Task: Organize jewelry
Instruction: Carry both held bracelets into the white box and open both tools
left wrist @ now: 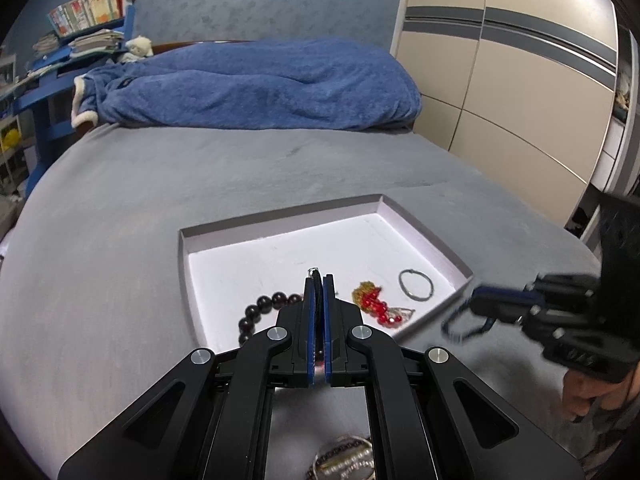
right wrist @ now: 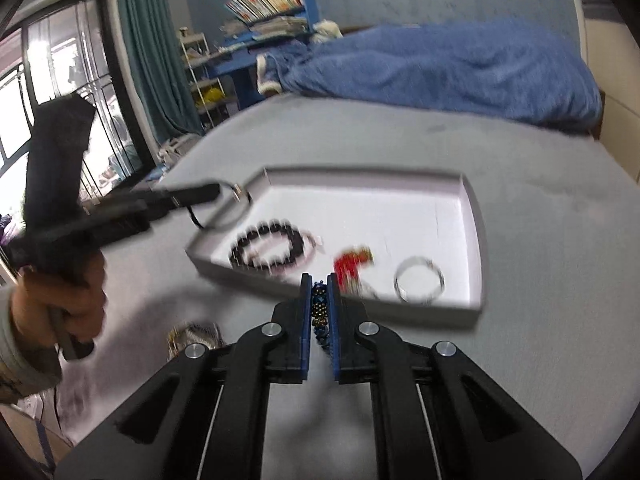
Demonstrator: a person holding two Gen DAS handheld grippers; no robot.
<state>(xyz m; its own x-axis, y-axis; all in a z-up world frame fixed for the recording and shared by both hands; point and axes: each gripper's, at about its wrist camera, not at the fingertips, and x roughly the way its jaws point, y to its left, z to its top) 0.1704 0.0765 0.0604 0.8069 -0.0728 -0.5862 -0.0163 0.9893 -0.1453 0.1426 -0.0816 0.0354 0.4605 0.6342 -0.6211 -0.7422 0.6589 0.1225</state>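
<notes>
Bracelet (right wrist: 320,312) of blue-gold beads (blurred) pinched in right gripper (right wrist: 319,278).

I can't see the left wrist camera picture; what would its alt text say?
A closed left gripper pinches a thin black cord with a silver ring above a shallow white tray on a grey bed. The tray holds dark beads, a red bead cluster and a thin bangle; the right gripper carries a beaded loop.

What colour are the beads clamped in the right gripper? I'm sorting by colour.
Blue and gold beads, clearest in the right wrist view.
</notes>
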